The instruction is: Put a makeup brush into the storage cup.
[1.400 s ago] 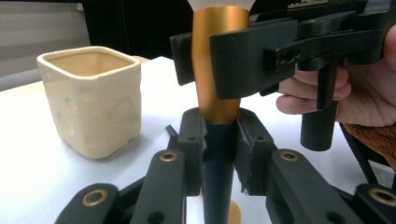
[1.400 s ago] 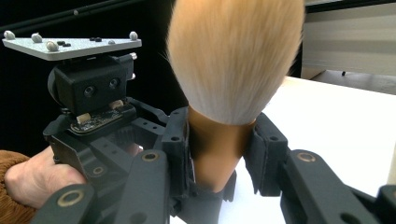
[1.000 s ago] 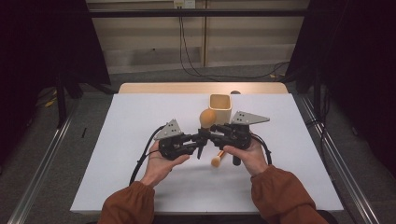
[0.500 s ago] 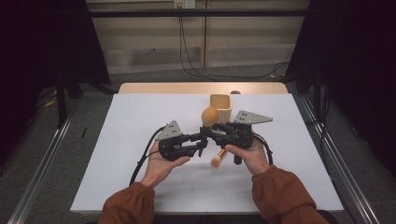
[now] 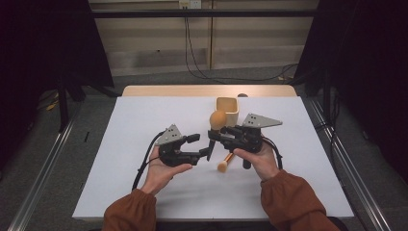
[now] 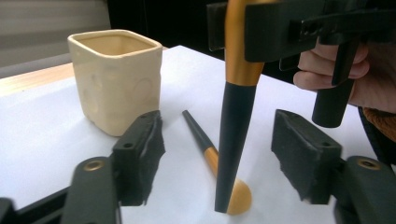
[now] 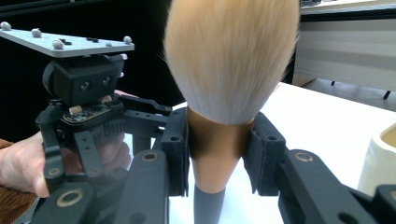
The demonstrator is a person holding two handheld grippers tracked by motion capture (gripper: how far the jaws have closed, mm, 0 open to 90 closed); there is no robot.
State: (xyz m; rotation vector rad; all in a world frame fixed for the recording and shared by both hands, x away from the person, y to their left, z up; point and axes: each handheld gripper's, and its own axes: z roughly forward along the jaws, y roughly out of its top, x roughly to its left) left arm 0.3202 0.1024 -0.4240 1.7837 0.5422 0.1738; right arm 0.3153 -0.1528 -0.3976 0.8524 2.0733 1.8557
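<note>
Between right gripper pads, large brush upright, left gripper just opened

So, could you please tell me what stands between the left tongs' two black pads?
In the left gripper view, the upright brush's black tapered handle stands between the open left tongs, untouched.

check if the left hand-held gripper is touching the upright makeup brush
Apart. In the left gripper view the left hand-held gripper has both pads standing clear of the makeup brush handle, having just opened.
</note>
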